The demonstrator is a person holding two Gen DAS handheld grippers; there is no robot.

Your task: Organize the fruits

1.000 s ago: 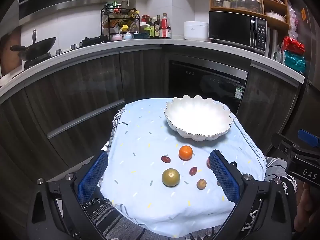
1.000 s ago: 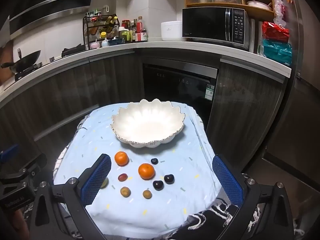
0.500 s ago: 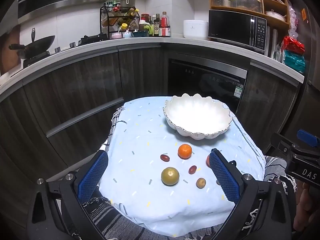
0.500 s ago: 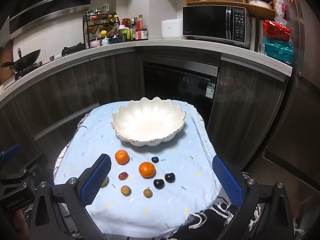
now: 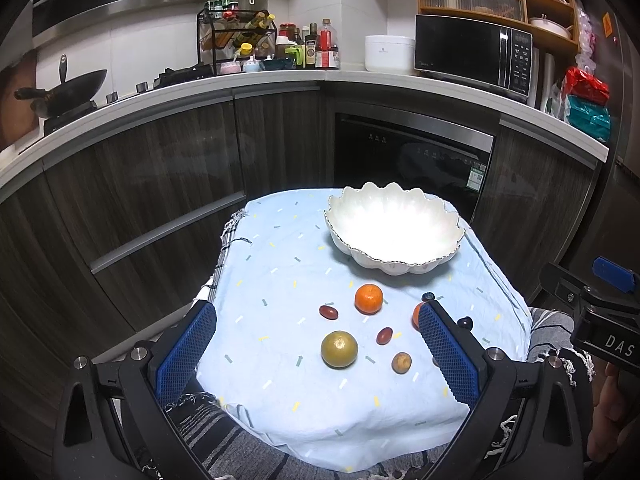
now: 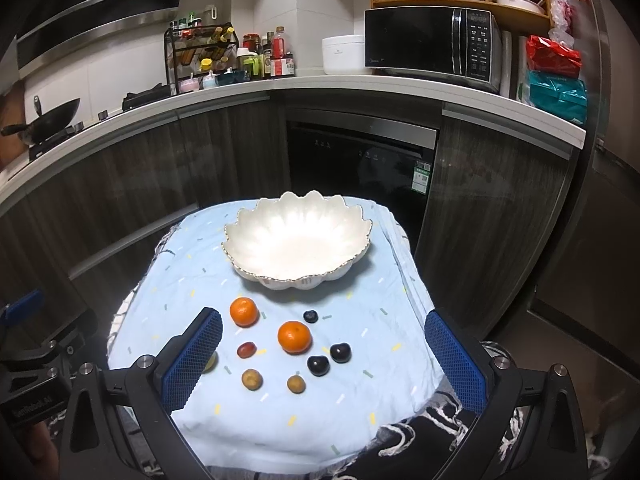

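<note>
A white scalloped bowl [image 5: 394,236] [image 6: 296,240] stands empty at the far side of a small table under a light blue cloth [image 5: 280,272]. In front of it lie two tangerines [image 6: 244,311] [image 6: 295,337], a green-yellow round fruit [image 5: 339,349], red grapes [image 5: 329,312] [image 5: 384,335], small brown fruits [image 6: 252,379] [image 6: 296,384], dark plums [image 6: 340,352] [image 6: 318,365] and a blueberry [image 6: 310,316]. My left gripper [image 5: 316,352] is open and empty, above the table's near edge. My right gripper [image 6: 324,360] is open and empty, likewise held back from the fruit.
Dark kitchen cabinets and a built-in oven [image 6: 360,168] stand behind the table. The counter holds a microwave [image 6: 432,46], a rice cooker [image 6: 343,55], a bottle rack [image 6: 204,56] and a wok [image 5: 72,88]. A striped blanket [image 5: 224,440] hangs below the cloth.
Both grippers have drifted slightly; the bowl and fruit sit a touch higher and farther in view. Nothing was grasped or moved.
</note>
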